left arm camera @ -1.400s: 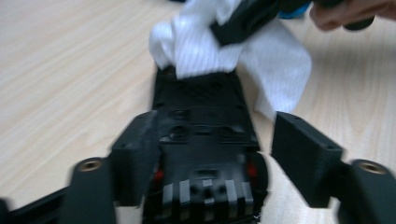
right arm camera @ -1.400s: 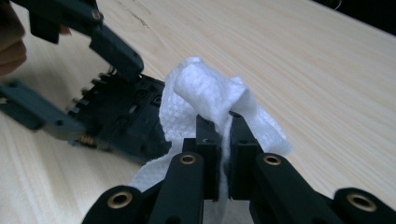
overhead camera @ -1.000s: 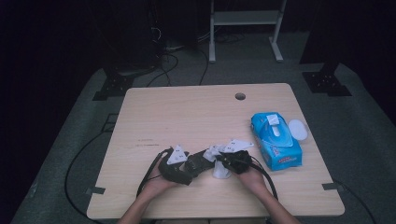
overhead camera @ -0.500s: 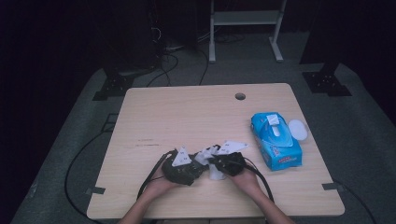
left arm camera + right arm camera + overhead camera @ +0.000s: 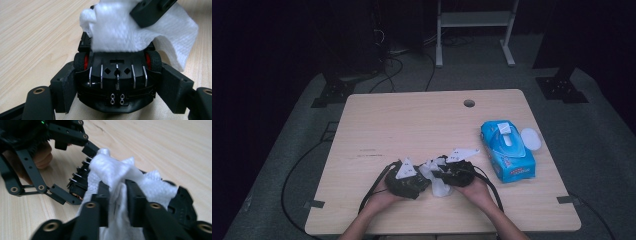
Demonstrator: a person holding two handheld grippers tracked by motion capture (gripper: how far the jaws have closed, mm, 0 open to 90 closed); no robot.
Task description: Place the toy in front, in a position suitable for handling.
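My left gripper (image 5: 117, 86) is shut on a small black toy car (image 5: 116, 75) with red wheel hubs, one pad on each side of it; its jaws have just been closing on the car. A white wipe (image 5: 120, 32) lies draped over the car's far end. My right gripper (image 5: 117, 195) reaches in from the opposite side. Its jaws have just been opening, and the bunched wipe (image 5: 112, 170) sits loosely between them. In the high view both grippers meet near the table's front edge, left gripper (image 5: 419, 179) and right gripper (image 5: 438, 175), with the wipe (image 5: 440, 189) hanging under them.
A blue pack of wipes (image 5: 508, 150) with its white lid (image 5: 530, 138) flipped open lies at the right of the wooden table (image 5: 412, 125). A cable hole (image 5: 469, 103) is near the back edge. Cables trail off the front left.
The right gripper has shifted slightly left, closer to the left gripper, bringing the wipe onto the car. The left hand has stayed put.
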